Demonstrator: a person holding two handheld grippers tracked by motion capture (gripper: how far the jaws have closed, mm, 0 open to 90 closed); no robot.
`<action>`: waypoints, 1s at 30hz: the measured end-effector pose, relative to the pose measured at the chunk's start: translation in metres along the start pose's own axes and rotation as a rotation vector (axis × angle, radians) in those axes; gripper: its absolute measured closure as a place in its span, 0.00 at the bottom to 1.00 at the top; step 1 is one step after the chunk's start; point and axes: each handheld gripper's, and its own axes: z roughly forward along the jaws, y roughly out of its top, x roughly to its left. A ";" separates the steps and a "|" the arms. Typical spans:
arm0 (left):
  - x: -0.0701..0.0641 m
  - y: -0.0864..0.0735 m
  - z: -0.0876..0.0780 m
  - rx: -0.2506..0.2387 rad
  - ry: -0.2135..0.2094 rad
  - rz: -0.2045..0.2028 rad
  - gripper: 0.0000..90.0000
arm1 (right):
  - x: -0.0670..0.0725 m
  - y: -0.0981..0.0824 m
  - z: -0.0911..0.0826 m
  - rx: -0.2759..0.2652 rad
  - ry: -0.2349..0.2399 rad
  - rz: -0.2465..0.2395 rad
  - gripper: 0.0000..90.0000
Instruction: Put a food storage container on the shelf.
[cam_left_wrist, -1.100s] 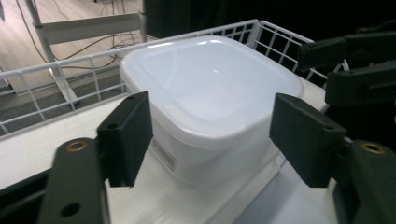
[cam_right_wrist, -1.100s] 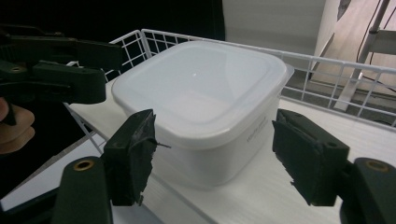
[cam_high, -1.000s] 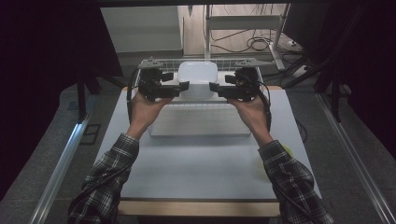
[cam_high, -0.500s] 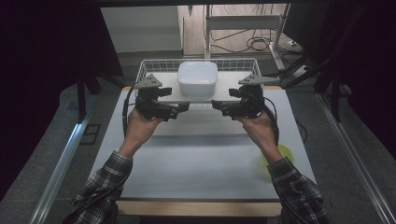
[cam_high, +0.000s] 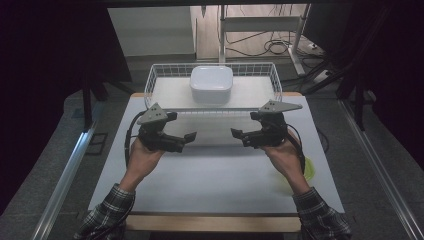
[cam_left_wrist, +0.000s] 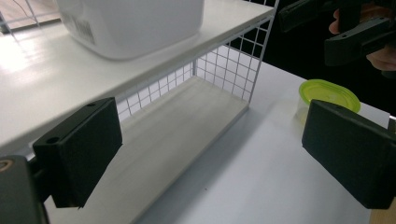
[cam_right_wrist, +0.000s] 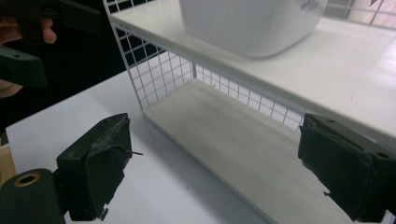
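Both the left gripper (cam_high: 186, 137) and right gripper (cam_high: 236, 134) hover over the table (cam_high: 215, 175), fingers spread wide and empty. The white lidded container (cam_high: 211, 84) sits on the wire rack's (cam_high: 160, 75) upper shelf. A careless reach could knock the rack or nudge the container off. Its barcode label (cam_left_wrist: 78, 25) is unreadable

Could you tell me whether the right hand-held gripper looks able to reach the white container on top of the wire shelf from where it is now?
Probably yes: the right hand-held gripper is open, and the white container sits uncovered on the shelf.
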 end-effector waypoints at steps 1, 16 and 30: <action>-0.001 -0.004 -0.001 -0.002 0.000 0.000 0.06 | 0.001 -0.003 -0.001 0.000 -0.002 -0.008 0.11; -0.014 -0.049 -0.001 0.036 0.001 0.020 0.07 | 0.000 -0.053 -0.011 0.011 0.005 0.022 0.08; -0.019 -0.089 -0.003 0.045 0.041 -0.015 0.06 | 0.007 -0.086 -0.024 0.037 -0.064 -0.012 0.08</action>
